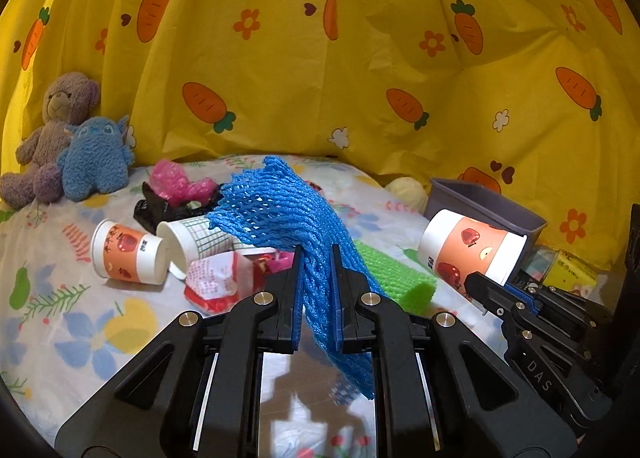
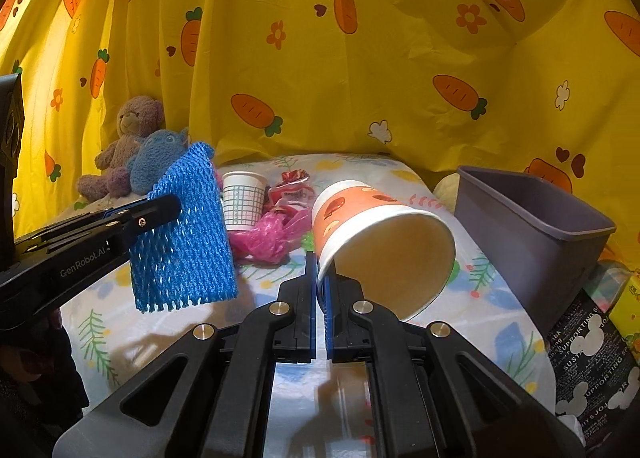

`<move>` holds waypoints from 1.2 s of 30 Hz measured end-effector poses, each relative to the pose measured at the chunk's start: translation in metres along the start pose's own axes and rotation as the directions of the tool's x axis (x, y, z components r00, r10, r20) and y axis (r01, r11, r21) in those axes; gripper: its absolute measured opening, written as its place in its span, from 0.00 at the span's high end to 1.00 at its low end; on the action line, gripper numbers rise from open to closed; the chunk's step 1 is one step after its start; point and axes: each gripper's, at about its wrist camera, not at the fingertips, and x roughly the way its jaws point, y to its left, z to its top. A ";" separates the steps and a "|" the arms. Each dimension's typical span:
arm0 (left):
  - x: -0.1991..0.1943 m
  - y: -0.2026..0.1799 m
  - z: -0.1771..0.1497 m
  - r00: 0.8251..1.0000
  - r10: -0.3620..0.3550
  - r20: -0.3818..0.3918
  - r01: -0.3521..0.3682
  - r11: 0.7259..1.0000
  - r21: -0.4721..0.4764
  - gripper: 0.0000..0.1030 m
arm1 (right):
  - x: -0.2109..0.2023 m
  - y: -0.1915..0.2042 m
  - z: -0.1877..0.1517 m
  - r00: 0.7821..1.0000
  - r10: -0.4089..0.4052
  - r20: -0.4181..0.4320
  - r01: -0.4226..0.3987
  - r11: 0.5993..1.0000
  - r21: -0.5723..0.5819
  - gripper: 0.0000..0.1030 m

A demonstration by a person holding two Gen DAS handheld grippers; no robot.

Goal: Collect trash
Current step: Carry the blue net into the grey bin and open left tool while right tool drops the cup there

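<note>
Both claws loaded, bin off to the right

The right claw [image 2: 320,278] pinches a cup [image 2: 380,234] by its rim, mouth tilted toward the camera; the left claw [image 1: 316,278] pinches blue net [image 1: 288,210]. The bin [image 2: 532,218] sits right of both, nearer the right claw, above the bed [image 2: 500,298].

Bare bedsheet [image 2: 400,178] before grey bin [image 2: 532,226]

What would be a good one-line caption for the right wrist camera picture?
Right gripper pinching a paper cup by its rim beside the grey bin, left gripper holding blue foam netting.
</note>
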 end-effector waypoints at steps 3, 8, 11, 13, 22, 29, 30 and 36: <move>0.002 -0.022 0.015 0.999 -0.035 0.026 0.035 0.999 0.024 0.89 | -0.008 -0.020 0.008 0.998 -0.062 0.031 0.062 0.998 0.019 0.96; 0.009 -0.058 0.048 0.987 -0.149 0.063 0.146 0.988 0.050 0.89 | -0.017 -0.057 0.026 0.978 -0.187 0.089 0.182 0.982 0.052 0.96; 0.020 -0.084 0.067 0.980 -0.187 0.074 0.180 0.979 0.095 0.89 | -0.017 -0.078 0.035 0.960 -0.254 0.115 0.248 0.966 0.067 0.96; 0.031 -0.101 0.079 0.973 -0.216 0.076 0.207 0.972 0.112 0.89 | -0.014 -0.093 0.043 0.948 -0.293 0.124 0.284 0.955 0.081 0.96; 0.109 -0.169 0.105 0.935 -0.353 0.018 0.344 0.920 0.187 0.89 | 0.016 -0.152 0.052 0.926 -0.373 0.064 0.362 0.922 0.140 0.96; 0.181 -0.209 0.100 0.902 -0.420 -0.096 0.431 0.887 0.165 0.89 | 0.031 -0.184 0.052 0.917 -0.398 0.020 0.389 0.905 0.172 0.96; 0.188 -0.212 0.099 0.896 -0.431 -0.109 0.443 0.882 0.158 0.89 | 0.033 -0.188 0.050 0.917 -0.400 0.011 0.391 0.903 0.178 0.96; 0.216 -0.230 0.092 0.874 -0.463 -0.151 0.483 0.861 0.158 0.89 | 0.040 -0.203 0.046 0.917 -0.399 -0.018 0.395 0.897 0.197 0.96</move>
